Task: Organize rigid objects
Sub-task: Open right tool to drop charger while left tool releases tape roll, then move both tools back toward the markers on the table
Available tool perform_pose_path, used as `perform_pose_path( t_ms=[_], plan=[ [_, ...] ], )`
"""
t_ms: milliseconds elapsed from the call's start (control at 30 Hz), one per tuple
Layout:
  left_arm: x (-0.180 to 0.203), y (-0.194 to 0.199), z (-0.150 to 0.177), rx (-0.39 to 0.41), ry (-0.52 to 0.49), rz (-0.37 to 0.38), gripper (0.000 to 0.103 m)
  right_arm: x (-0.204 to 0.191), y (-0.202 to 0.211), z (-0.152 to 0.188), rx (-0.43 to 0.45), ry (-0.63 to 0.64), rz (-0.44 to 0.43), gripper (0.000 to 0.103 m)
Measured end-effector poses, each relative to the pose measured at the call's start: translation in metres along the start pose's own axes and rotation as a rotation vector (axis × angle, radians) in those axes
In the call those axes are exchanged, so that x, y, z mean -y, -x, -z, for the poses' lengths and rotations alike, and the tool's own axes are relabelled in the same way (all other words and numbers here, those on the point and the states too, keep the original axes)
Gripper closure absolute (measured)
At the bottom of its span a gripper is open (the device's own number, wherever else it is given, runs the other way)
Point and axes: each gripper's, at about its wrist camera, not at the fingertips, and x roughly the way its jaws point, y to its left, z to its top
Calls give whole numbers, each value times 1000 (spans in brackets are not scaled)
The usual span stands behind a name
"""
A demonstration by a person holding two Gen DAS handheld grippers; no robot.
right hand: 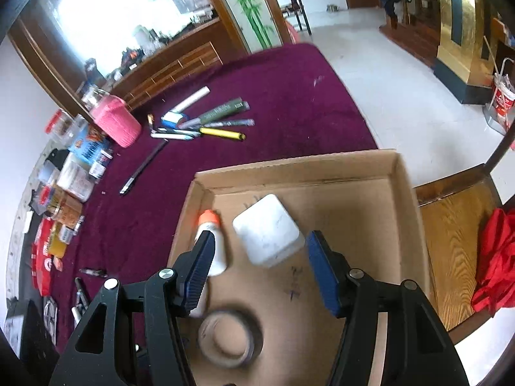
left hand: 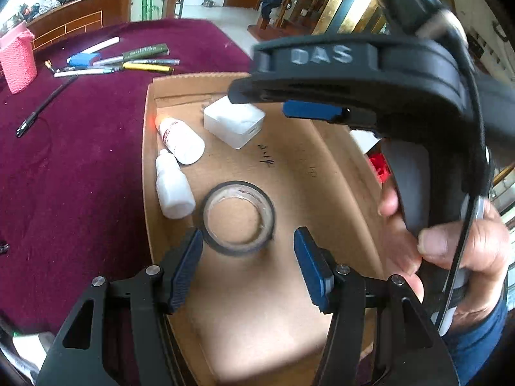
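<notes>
Both claws hang open and empty over the shallow cardboard tray (left hand: 151, 148): the left gripper (left hand: 248, 270) just short of the tape roll (left hand: 239, 217), the right gripper (right hand: 260, 273) above the white block (right hand: 268, 230). Two white bottles (left hand: 175, 189) lie along the tray's left wall, touching. Farther off, pens (right hand: 212, 122) lie scattered on the maroon cloth (left hand: 80, 148) beside a pink knitted holder (right hand: 117, 120).

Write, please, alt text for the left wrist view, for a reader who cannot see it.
The left gripper, open and empty, hovers over a cardboard box holding a tape roll, two white bottles and a white block. The hand-held right gripper reaches in from the right; pens lie on the maroon cloth.
</notes>
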Motion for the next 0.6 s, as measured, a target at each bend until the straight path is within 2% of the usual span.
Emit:
perform_pose_path(
  t_ms=[200,367,500,600],
  plan=[
    [-3,45,27,35,0,20,45,-16,54,32,100,-29,-64,48],
    [-18,93,62,85,-28,9,45,-56,91,81,180,-6,-154,47],
    [-50,129,98,115,-21,-9,45,-90,101,120,204,46,-200,44],
    [-77,151,123,134,-3,-31,45,-119,96,151,178,107,-243,44]
  ],
)
